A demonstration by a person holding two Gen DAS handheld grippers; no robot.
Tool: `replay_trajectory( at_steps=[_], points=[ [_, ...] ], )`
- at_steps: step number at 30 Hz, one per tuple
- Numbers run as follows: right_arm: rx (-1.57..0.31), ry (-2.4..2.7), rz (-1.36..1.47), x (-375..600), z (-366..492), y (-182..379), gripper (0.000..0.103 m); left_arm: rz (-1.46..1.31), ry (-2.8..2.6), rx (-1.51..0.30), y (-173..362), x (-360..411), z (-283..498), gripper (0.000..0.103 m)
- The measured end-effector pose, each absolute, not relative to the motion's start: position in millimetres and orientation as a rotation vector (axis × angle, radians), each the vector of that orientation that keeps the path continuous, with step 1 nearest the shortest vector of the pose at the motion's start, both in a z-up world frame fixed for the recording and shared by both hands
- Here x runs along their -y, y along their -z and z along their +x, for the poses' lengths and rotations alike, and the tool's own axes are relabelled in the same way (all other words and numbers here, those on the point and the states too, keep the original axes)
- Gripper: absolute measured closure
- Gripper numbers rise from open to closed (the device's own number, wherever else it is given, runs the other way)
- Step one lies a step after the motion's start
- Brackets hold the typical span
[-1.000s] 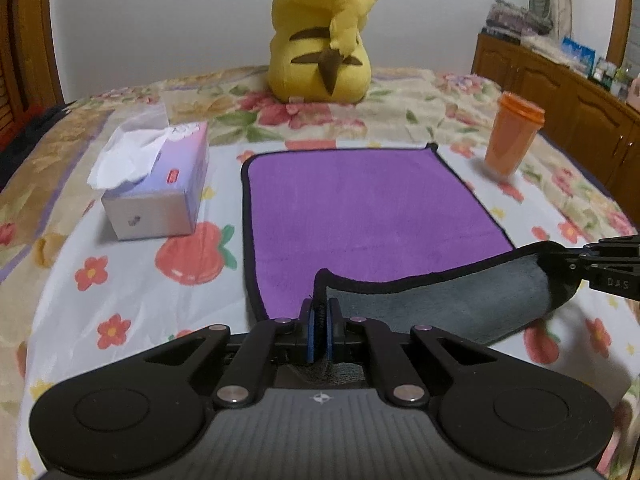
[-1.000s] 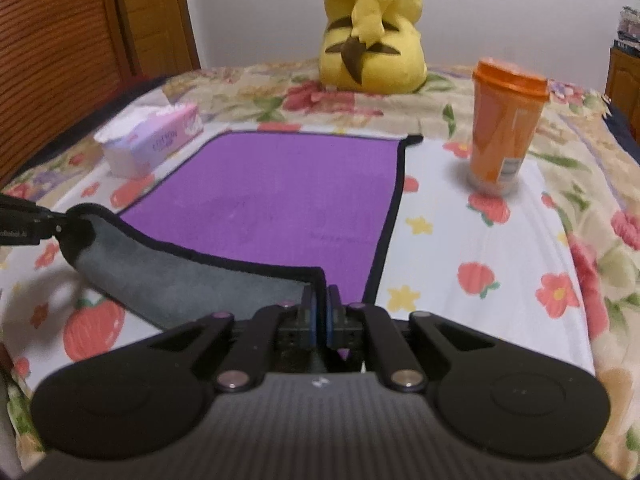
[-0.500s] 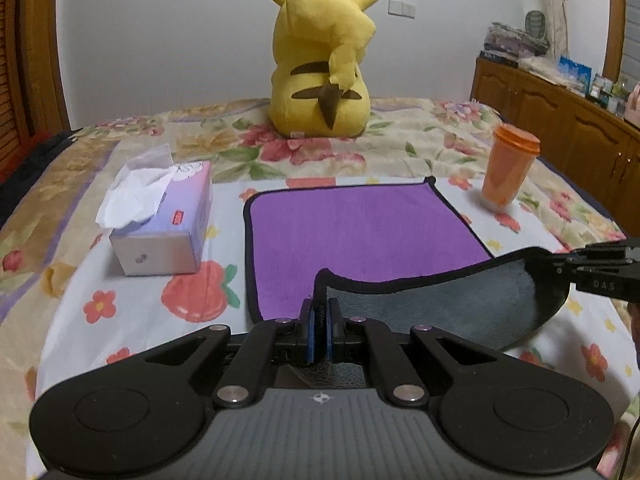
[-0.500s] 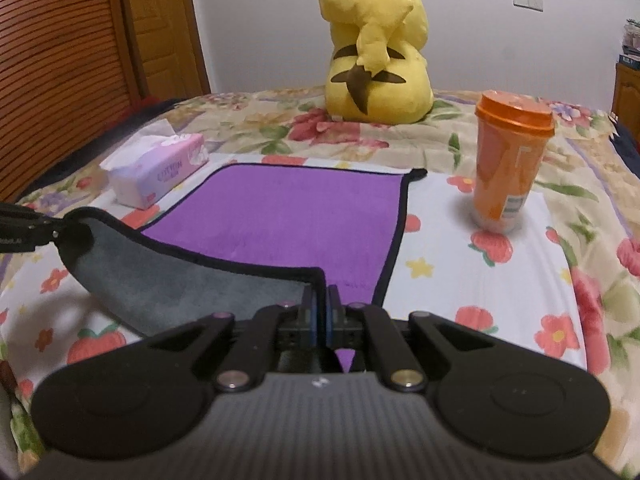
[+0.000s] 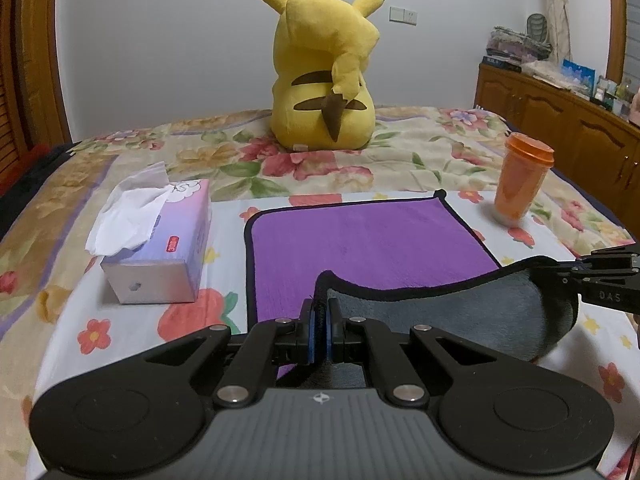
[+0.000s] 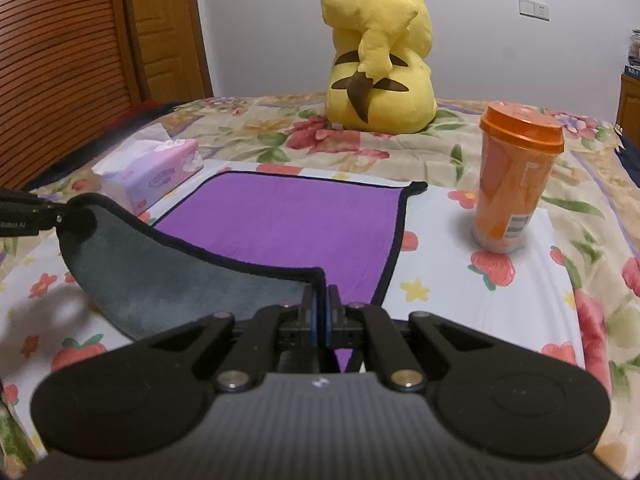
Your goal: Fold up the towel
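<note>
A purple towel (image 5: 360, 240) with black trim and a grey underside lies on the flowered bedspread; it also shows in the right wrist view (image 6: 288, 224). My left gripper (image 5: 319, 312) is shut on the towel's near left corner. My right gripper (image 6: 320, 304) is shut on the near right corner. Both corners are lifted, so the near edge hangs between them with the grey underside (image 5: 460, 312) facing me. The far half lies flat. Each gripper shows at the side of the other's view: the right one (image 5: 600, 276), the left one (image 6: 24, 216).
A tissue box (image 5: 160, 248) stands left of the towel. An orange lidded cup (image 6: 516, 176) stands to its right. A yellow plush toy (image 5: 324, 76) sits behind the towel. A wooden cabinet (image 5: 568, 120) runs along the right wall and a wooden door (image 6: 60, 40) is at the left.
Both grippers have risen with the towel's near corners, lifting the near edge higher off the bed. More of the wall and plush toy is in view.
</note>
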State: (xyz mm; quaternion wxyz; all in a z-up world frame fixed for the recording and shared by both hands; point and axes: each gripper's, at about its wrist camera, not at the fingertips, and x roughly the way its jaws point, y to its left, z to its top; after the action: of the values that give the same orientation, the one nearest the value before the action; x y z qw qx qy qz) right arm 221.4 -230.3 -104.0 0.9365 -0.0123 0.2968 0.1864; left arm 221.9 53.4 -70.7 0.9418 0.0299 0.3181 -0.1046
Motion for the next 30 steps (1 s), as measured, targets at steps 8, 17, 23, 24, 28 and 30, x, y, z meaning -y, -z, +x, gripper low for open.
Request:
replay_trajectory(
  at_steps=[8, 17, 23, 24, 28, 30],
  points=[
    [-0.610, -0.381, -0.051, 228, 232, 111, 0.099, 0.078, 0.215, -0.654, 79, -52, 235, 0.095],
    [-0.610, -0.383, -0.067, 227, 244, 117, 0.099, 0.103, 0.218, -0.657, 87, -50, 250, 0.095],
    [-0.611, -0.387, -0.050, 229, 253, 117, 0.099, 0.109, 0.224, -0.656, 91, -50, 258, 0.095],
    [-0.609, -0.387, -0.048, 229, 254, 117, 0.099, 0.109, 0.226, -0.655, 91, -50, 260, 0.095],
    [-0.605, -0.388, -0.063, 228, 259, 119, 0.099, 0.101, 0.230, -0.651, 92, -49, 267, 0.096],
    [-0.606, -0.389, -0.058, 229, 262, 119, 0.099, 0.097, 0.234, -0.648, 92, -49, 271, 0.096]
  ],
)
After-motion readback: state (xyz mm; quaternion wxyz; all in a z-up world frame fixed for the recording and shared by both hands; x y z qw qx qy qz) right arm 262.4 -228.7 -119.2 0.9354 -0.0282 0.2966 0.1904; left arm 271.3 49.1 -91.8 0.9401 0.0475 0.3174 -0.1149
